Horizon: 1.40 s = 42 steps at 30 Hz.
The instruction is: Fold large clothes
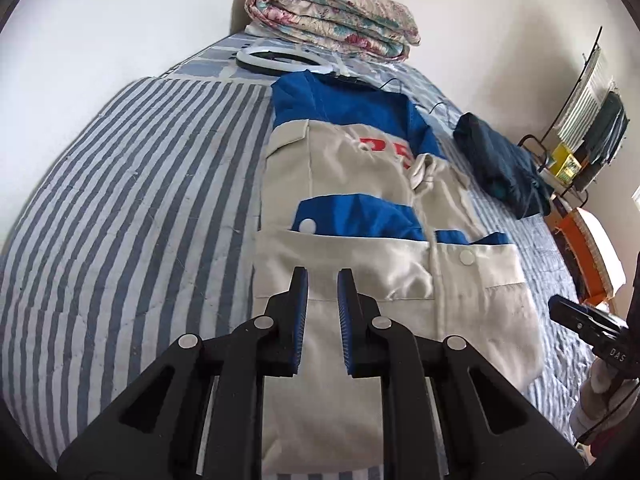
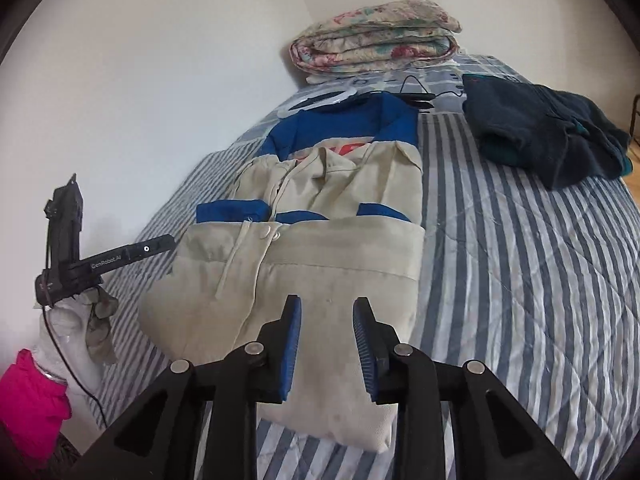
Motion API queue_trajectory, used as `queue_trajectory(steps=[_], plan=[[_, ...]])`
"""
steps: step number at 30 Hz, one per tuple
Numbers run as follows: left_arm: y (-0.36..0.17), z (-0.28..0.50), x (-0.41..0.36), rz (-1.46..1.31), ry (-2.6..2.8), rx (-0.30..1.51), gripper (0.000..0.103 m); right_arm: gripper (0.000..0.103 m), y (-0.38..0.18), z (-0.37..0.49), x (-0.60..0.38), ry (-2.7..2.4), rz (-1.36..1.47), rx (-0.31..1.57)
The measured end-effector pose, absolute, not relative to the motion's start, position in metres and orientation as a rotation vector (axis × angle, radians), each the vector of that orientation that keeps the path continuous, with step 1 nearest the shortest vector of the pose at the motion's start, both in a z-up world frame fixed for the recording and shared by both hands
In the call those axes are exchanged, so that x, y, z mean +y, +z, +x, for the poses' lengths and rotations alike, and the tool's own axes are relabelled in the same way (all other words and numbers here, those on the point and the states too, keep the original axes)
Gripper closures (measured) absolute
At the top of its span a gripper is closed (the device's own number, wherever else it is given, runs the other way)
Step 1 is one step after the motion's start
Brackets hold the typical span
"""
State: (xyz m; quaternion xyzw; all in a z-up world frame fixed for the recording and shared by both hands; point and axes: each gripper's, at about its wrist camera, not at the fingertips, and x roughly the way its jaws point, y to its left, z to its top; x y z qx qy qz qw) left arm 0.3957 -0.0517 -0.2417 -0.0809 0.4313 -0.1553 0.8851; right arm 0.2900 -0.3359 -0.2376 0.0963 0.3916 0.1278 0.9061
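A beige and blue jacket (image 1: 360,264) with red letters lies folded lengthwise on the striped bed; it also shows in the right wrist view (image 2: 320,264). My left gripper (image 1: 323,276) is open and empty, just above the jacket's near beige part. My right gripper (image 2: 327,304) is open and empty over the jacket's near hem. The right gripper also shows at the right edge of the left wrist view (image 1: 588,320), and the left one at the left of the right wrist view (image 2: 116,258), held by a gloved hand.
The bed has a blue-and-white striped cover (image 1: 132,208). A folded floral quilt (image 1: 332,20) lies at the head by the wall, with a white ring light (image 1: 280,60) and cables before it. A dark blue garment (image 2: 544,136) lies right of the jacket. A wire rack (image 1: 584,132) stands beyond the bed.
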Motion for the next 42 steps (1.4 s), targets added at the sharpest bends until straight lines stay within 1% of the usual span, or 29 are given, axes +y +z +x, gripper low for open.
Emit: queue_trajectory(steps=[2,4,5,9,13,16,19,21,22,24,25,26,28,29,35,37,39,40,42], plan=[[-0.251,0.405,-0.055,-0.149,-0.306,0.927,0.089,0.074,-0.249,0.308,-0.328,0.214,0.147,0.837],[-0.267,0.416,-0.058,-0.137,-0.274,0.978,0.089,0.074,-0.266,0.325,-0.332,0.186,0.187,0.891],[-0.277,0.421,-0.059,-0.151,-0.266,1.015,0.089,0.076,-0.275,0.33,-0.334,0.175,0.202,0.916],[-0.285,0.427,-0.065,-0.133,-0.234,1.027,0.089,0.076,-0.293,0.338,-0.329,0.154,0.164,0.96],[-0.266,0.418,-0.068,-0.098,-0.219,1.02,0.089,0.075,-0.276,0.339,-0.32,0.103,0.113,1.014],[-0.242,0.394,-0.06,-0.12,-0.254,0.97,0.089,0.073,-0.247,0.315,-0.321,0.11,0.13,0.953],[-0.213,0.368,-0.052,-0.112,-0.291,0.937,0.089,0.07,-0.215,0.287,-0.317,0.091,0.079,0.884],[-0.189,0.349,-0.047,-0.098,-0.301,0.898,0.089,0.062,-0.192,0.269,-0.31,0.077,0.048,0.828],[-0.179,0.343,-0.045,-0.09,-0.306,0.884,0.089,0.057,-0.179,0.258,-0.305,0.06,0.027,0.795],[-0.154,0.324,-0.04,-0.067,-0.316,0.85,0.089,0.051,-0.155,0.24,-0.296,0.023,-0.014,0.743],[-0.142,0.316,-0.038,-0.057,-0.319,0.831,0.086,0.051,-0.143,0.234,-0.29,0.01,-0.028,0.728],[-0.129,0.306,-0.035,-0.046,-0.321,0.808,0.078,0.049,-0.13,0.225,-0.285,0.001,-0.038,0.712],[-0.105,0.288,-0.031,-0.034,-0.323,0.764,0.07,0.043,-0.106,0.207,-0.277,-0.033,-0.053,0.671],[-0.093,0.278,-0.029,-0.03,-0.33,0.743,0.069,0.037,-0.094,0.197,-0.272,-0.049,-0.058,0.646],[-0.035,0.225,-0.024,0.012,-0.365,0.648,0.069,0.026,-0.042,0.146,-0.246,-0.118,-0.074,0.541],[-0.017,0.208,-0.024,0.019,-0.372,0.613,0.069,0.021,-0.027,0.128,-0.235,-0.142,-0.103,0.498],[-0.002,0.192,-0.022,0.015,-0.374,0.576,0.065,0.016,-0.014,0.107,-0.223,-0.166,-0.14,0.441],[0.006,0.185,-0.022,0.009,-0.376,0.562,0.061,0.015,-0.008,0.098,-0.218,-0.174,-0.156,0.419],[0.019,0.174,-0.024,0.002,-0.385,0.542,0.058,0.015,0.003,0.082,-0.212,-0.164,-0.171,0.391]])
